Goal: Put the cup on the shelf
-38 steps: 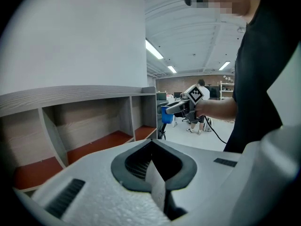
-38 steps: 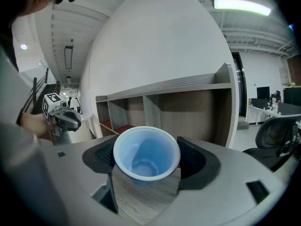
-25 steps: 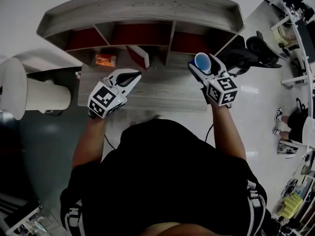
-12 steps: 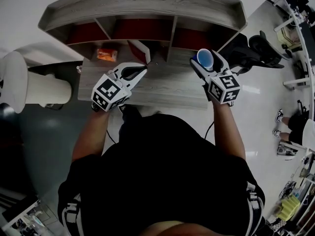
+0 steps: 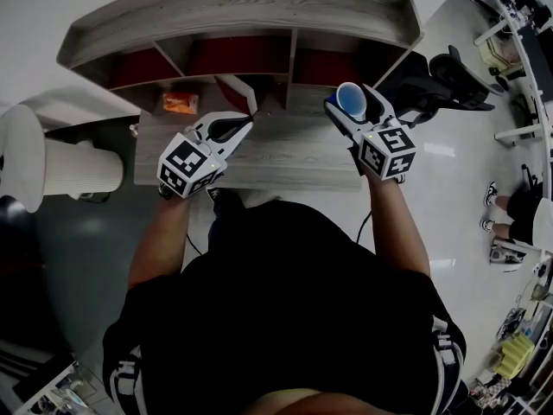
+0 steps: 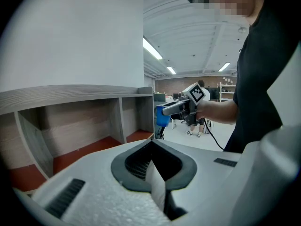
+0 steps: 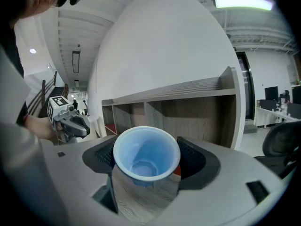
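Right hand-held gripper (image 5: 352, 106) has edged left along the shelf (image 5: 242, 11), its jaws clenched on the blue cup (image 7: 146, 149).
The cup hangs above the counter (image 5: 294, 158), before the right-hand compartment and not yet on the shelf. The left hand-held gripper (image 5: 244, 121) hovers near the middle divider, jaws closed on nothing.

Left gripper (image 5: 244, 121) has edged nearer the shelf (image 5: 242, 11).

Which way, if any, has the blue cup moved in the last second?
No, not noticeably. The blue cup, shut in the right gripper, stays in front of the shelf, just right of its right-hand divider, as a second ago.
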Tool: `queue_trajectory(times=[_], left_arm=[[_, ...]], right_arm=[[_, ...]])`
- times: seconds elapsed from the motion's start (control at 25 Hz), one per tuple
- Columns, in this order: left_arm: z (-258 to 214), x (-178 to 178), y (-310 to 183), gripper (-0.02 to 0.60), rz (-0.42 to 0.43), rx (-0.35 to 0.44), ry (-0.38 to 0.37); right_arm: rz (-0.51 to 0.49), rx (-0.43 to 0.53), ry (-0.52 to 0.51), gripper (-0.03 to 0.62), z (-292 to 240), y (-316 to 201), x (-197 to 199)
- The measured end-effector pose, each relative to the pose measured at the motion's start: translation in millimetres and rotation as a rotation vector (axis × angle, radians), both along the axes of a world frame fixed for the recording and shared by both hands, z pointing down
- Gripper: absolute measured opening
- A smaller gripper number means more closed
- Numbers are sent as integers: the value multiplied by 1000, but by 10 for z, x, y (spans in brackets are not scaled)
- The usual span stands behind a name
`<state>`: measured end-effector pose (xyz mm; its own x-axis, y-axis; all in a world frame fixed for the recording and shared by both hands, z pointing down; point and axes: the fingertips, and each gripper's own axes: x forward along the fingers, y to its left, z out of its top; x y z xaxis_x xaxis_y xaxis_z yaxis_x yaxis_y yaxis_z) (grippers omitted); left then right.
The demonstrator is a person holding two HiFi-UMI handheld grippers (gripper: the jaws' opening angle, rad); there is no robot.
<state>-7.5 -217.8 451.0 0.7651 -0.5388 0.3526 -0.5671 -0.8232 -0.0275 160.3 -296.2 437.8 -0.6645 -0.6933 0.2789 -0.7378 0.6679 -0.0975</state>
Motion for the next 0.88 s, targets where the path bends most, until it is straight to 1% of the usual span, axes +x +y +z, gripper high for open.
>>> queue_trajectory(times=[0.36,0.6,0.88], left_arm=[[48,9,-90,17,2,-14,16],[60,52,-93,17,24,-9,12],[80,7,-142,17,11,-23,23]], right_arm=[[-2,5,29,373,30,-63,-48],[6,4,38,373,44,-96,-6],[13,-8,30,373,67,-131,-5]])
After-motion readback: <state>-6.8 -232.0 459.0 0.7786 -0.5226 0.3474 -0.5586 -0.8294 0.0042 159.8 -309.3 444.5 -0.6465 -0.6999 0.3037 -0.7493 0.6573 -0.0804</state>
